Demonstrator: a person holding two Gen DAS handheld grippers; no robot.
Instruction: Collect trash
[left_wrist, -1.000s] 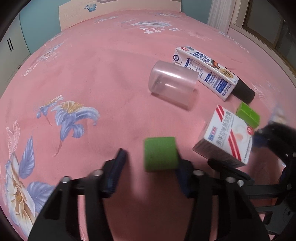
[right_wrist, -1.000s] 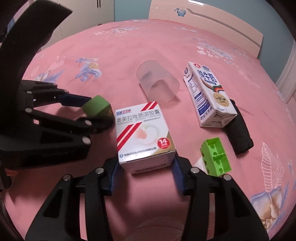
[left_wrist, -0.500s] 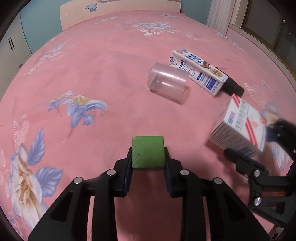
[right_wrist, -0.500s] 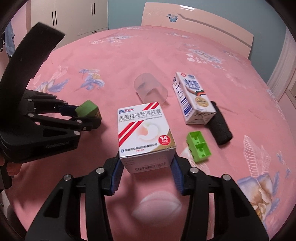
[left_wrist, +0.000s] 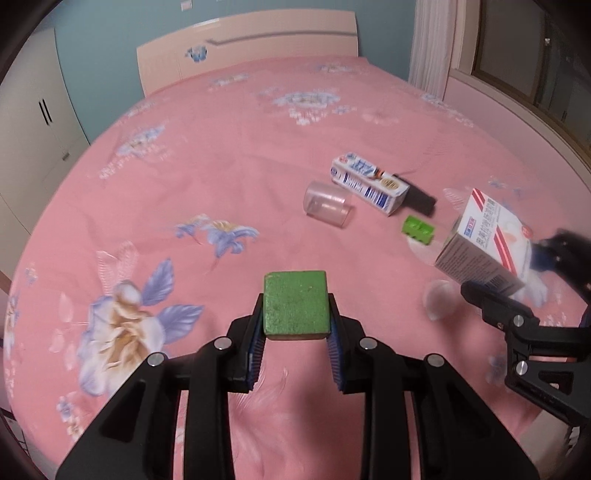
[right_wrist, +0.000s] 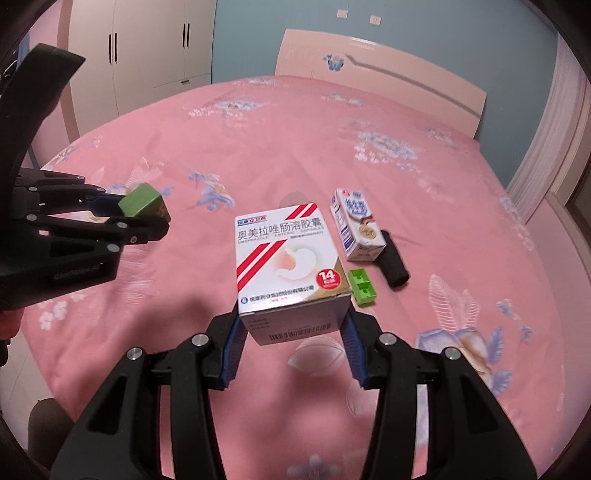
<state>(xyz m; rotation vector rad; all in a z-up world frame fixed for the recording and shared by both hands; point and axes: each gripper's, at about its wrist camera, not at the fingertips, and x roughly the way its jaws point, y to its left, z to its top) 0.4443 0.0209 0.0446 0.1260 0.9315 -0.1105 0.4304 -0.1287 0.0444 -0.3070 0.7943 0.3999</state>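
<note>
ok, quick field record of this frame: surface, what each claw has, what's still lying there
surface: pink floral bedspread
left claw: shut on green sponge block, lifted clear of the bed
right claw: shut on medicine box, lifted clear of the bed
still on bed: clear plastic cup on its side, milk carton, black cylinder, green toy brick
carton and cylinder: touching
bin: not in view
</note>
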